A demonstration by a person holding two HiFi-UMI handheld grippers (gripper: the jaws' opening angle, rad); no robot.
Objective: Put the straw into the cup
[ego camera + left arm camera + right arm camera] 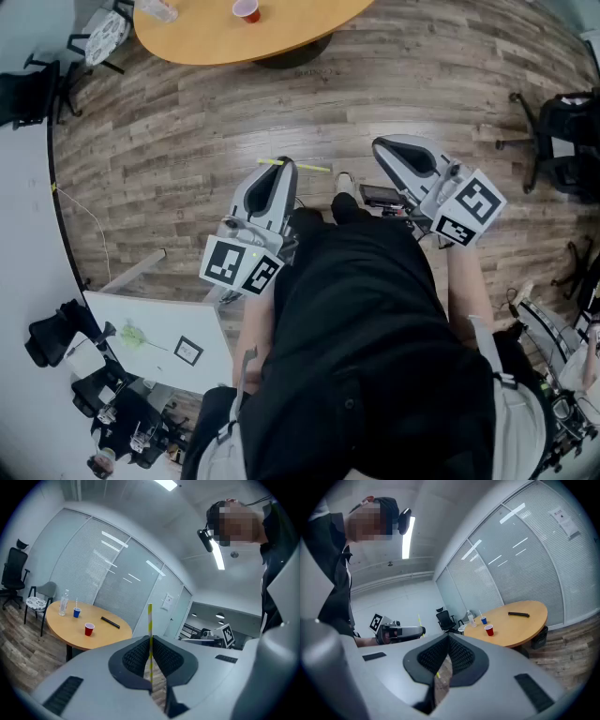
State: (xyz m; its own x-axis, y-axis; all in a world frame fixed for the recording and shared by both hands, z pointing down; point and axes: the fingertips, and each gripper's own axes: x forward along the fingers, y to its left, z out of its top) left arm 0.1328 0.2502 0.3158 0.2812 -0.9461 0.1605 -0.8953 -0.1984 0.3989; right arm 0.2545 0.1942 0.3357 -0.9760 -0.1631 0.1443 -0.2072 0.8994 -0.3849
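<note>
Wood-plank floor underfoot, person standing mid-room. Status: straw is picked up but not in any cup, so roughly half done by my read.

Left gripper is clamped on the straw. Its pads are nearly together and the straw runs crosswise through them, with most of its length sticking out toward the other gripper. Right gripper has its jaws together on nothing.

Well beyond both is a round tabletop. On it:
- red cup
- blue cup, already with a straw in it
- bottle
- black bar-shaped item

Left to do: carry it over, line up, drop in. The red cup looks like the likely target.
</note>
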